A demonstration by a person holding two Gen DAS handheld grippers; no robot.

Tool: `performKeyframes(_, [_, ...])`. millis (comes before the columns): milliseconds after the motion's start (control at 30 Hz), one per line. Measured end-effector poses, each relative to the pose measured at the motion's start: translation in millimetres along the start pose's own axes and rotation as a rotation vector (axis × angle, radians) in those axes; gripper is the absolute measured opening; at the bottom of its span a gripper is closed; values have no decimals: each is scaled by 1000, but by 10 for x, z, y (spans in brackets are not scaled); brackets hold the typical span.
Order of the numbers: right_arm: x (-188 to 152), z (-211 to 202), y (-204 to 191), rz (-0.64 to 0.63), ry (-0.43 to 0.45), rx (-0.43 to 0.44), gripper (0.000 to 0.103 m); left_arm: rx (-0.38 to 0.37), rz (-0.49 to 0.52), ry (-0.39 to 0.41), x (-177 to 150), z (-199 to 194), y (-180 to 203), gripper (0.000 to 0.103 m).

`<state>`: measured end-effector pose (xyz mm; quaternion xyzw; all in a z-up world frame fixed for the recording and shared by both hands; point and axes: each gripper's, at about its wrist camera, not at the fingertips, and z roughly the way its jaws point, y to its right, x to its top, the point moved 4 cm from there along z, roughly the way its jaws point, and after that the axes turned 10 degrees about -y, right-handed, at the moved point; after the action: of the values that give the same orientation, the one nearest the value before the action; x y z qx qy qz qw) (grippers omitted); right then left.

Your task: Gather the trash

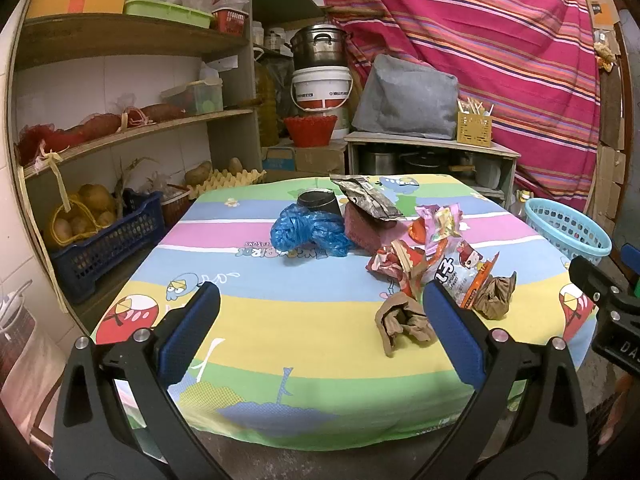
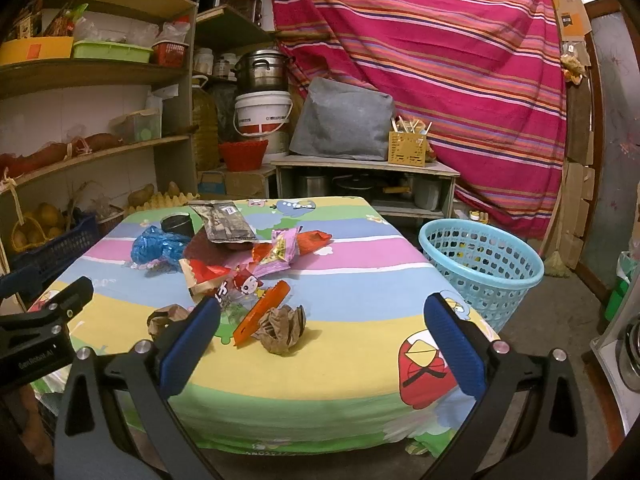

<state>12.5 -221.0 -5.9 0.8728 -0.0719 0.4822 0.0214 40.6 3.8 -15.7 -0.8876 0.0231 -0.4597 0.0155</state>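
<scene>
Both grippers are held level at the near edge of the table (image 1: 280,364), pointing toward its far side, and neither touches anything.

Left gripper (image 1: 320,332): the two blue-padded fingers (image 1: 188,336) stand wide apart with nothing between them. It sits over the near left part of the striped cartoon cloth. A crumpled brown paper (image 1: 404,320) lies on the cloth just inside its right finger.

Right gripper (image 2: 320,340): its fingers (image 2: 456,344) are likewise spread wide and empty. It is positioned to the right of the left gripper, whose black body appears at the left edge of the right wrist view. A second crumpled brown paper ball (image 2: 280,328) lies between the finger lines, near the gripper, touching an orange wrapper (image 2: 262,312).

Trash location: all of it lies on the table.
- Centre: a loose pile of red, pink and white snack wrappers (image 2: 248,268).
- Left of the pile: a bunched blue plastic bag (image 1: 308,232).
- Far side: a dark round can (image 1: 318,202) lying on its side, a dark red block (image 1: 364,232), and a flat grey-patterned pouch (image 1: 370,198) resting on top of the block.

Receptacle: a light blue perforated basket (image 2: 480,268) stands on the floor just beside the right edge of the table. Whether it holds anything cannot be determined.

Background: wooden shelves (image 1: 132,128) at the left and a striped red cloth (image 2: 420,60) hanging at the far right.
</scene>
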Motion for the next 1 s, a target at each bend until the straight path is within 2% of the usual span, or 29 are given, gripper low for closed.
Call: performKeyframes(1000, [-2, 21, 44, 1, -1, -9, 99, -1, 5, 1, -8, -24, 14, 98])
